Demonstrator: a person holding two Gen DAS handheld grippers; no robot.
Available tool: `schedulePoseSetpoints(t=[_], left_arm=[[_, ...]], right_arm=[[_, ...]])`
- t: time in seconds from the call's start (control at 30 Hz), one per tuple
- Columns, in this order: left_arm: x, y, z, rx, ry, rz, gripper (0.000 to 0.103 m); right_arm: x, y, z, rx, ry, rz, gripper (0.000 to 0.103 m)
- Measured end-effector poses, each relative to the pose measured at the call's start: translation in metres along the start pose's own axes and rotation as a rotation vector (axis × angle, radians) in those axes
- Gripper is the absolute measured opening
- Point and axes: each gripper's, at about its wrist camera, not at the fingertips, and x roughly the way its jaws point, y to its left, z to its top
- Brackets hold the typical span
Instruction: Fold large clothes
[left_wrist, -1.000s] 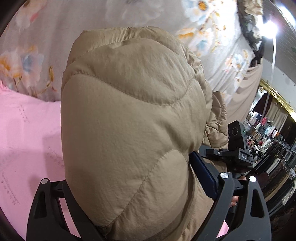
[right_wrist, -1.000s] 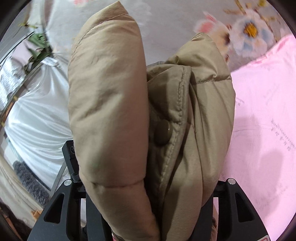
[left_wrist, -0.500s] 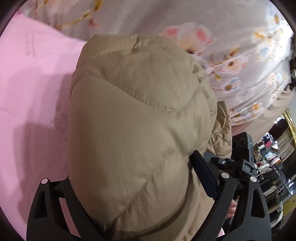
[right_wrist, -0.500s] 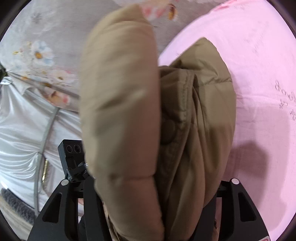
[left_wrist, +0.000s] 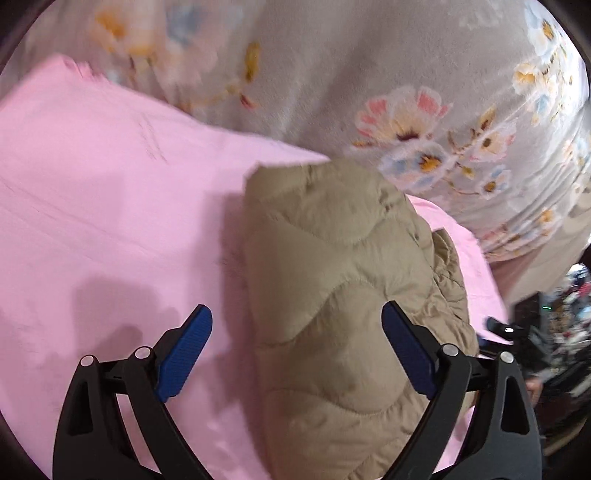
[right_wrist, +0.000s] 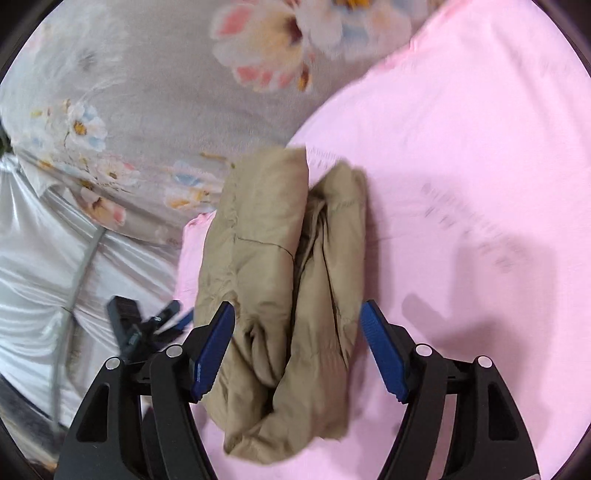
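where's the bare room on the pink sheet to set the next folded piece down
Free: the pink sheet left of the folded tan quilted jacket, bordered above by the grey floral bedspread; that stretch shows again in the right wrist view. Crowded: the narrow strip between jacket and the sheet's edge, where the left gripper and right gripper straddle it.

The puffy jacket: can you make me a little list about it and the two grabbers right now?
jacket: tan, quilted, bundled up
lies on: pink sheet
beside the sheet: grey flowered blanket
left gripper: open, blue fingers apart, jacket between them
right gripper: open, fingers on either side of the jacket
picture: a bit blurry
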Motion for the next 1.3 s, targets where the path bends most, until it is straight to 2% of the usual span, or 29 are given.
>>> schedulePoseSetpoints(t=[0.1, 0.17, 0.23, 0.27, 0.33, 0.37, 0.4, 0.43, 0.53, 0.67, 0.83, 1.03, 1.3], left_arm=[[-0.035, -0.040, 0.011, 0.099, -0.144, 0.227, 0.089], [-0.047, -0.076, 0.015, 0.179, -0.235, 0.345, 0.080], [-0.048, -0.108, 0.014, 0.250, -0.274, 0.417, 0.066], [-0.044, -0.124, 0.012, 0.278, -0.288, 0.456, 0.062], [-0.035, -0.141, 0.007, 0.295, -0.285, 0.484, 0.037], [-0.026, -0.146, 0.005, 0.281, -0.261, 0.482, 0.029], [-0.017, -0.147, 0.003, 0.262, -0.235, 0.477, 0.015], [-0.008, -0.146, 0.001, 0.239, -0.209, 0.476, 0.005], [0.022, -0.135, -0.012, 0.185, -0.152, 0.490, 0.000], [0.060, -0.112, -0.030, 0.124, -0.098, 0.496, 0.000], [0.078, -0.110, -0.048, 0.181, -0.163, 0.538, 0.000], [0.091, -0.104, -0.054, 0.186, -0.210, 0.535, 0.000], [0.099, -0.098, -0.050, 0.167, -0.197, 0.513, 0.000]], right_arm=[[-0.024, 0.049, 0.003, -0.166, -0.120, -0.150, 0.063], [-0.026, 0.091, -0.001, -0.301, -0.179, -0.261, 0.053], [-0.016, 0.128, -0.007, -0.418, -0.222, -0.344, 0.044], [-0.009, 0.142, -0.011, -0.461, -0.236, -0.378, 0.037], [0.007, 0.156, -0.015, -0.488, -0.243, -0.410, 0.028], [0.017, 0.158, -0.017, -0.484, -0.235, -0.414, 0.022], [0.026, 0.159, -0.019, -0.478, -0.227, -0.421, 0.016], [0.039, 0.156, -0.022, -0.472, -0.217, -0.441, 0.014], [0.069, 0.145, -0.030, -0.472, -0.194, -0.493, 0.008], [0.098, 0.121, -0.034, -0.438, -0.181, -0.516, 0.005], [0.116, 0.109, -0.046, -0.515, -0.231, -0.550, 0.003], [0.122, 0.095, -0.044, -0.470, -0.245, -0.510, 0.003], [0.128, 0.093, -0.043, -0.463, -0.230, -0.524, 0.003]])
